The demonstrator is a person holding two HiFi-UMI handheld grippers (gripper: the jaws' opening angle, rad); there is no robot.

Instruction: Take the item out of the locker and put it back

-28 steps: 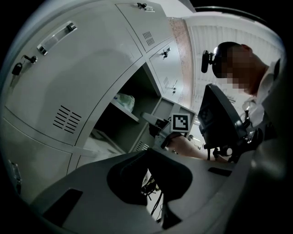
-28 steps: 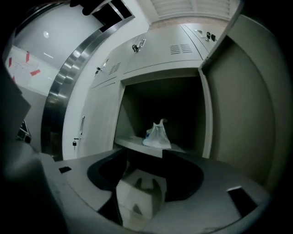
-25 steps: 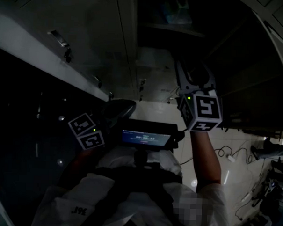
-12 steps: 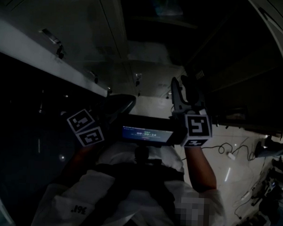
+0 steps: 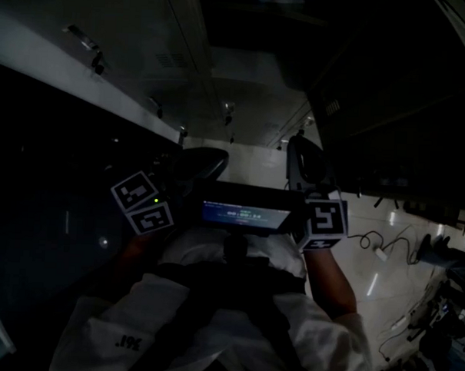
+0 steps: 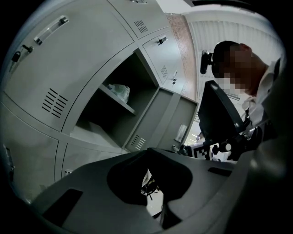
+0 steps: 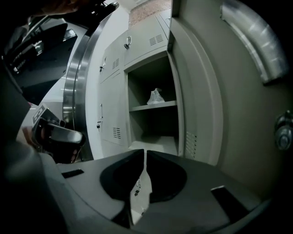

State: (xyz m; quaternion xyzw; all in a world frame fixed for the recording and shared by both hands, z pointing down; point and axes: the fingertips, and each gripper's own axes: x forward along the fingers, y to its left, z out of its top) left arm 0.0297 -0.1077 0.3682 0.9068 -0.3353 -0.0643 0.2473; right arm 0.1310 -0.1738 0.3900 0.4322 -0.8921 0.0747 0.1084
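The item, a crumpled pale bag (image 7: 155, 97), lies on the shelf of the open locker compartment (image 7: 151, 123). The left gripper view shows the bag (image 6: 120, 93) there too. My right gripper (image 7: 144, 153) is well short of the opening and points at it. Its jaws have just been closing and now stand together, a hairline apart, with nothing between them. In the head view the right gripper (image 5: 305, 152) sits low, near my chest. My left gripper (image 6: 149, 150) is shut and empty, and the head view shows it (image 5: 205, 161) off to the left.
The open locker door (image 7: 219, 91) stands close on the right. Closed lockers (image 6: 68, 55) surround the open one. A lit screen (image 5: 243, 214) is mounted on my chest between the grippers. Cables (image 5: 380, 250) trail over the pale floor at the right.
The right gripper has dropped from the locker opening and drawn back toward my chest, and its jaws have closed. The left gripper has shifted slightly.
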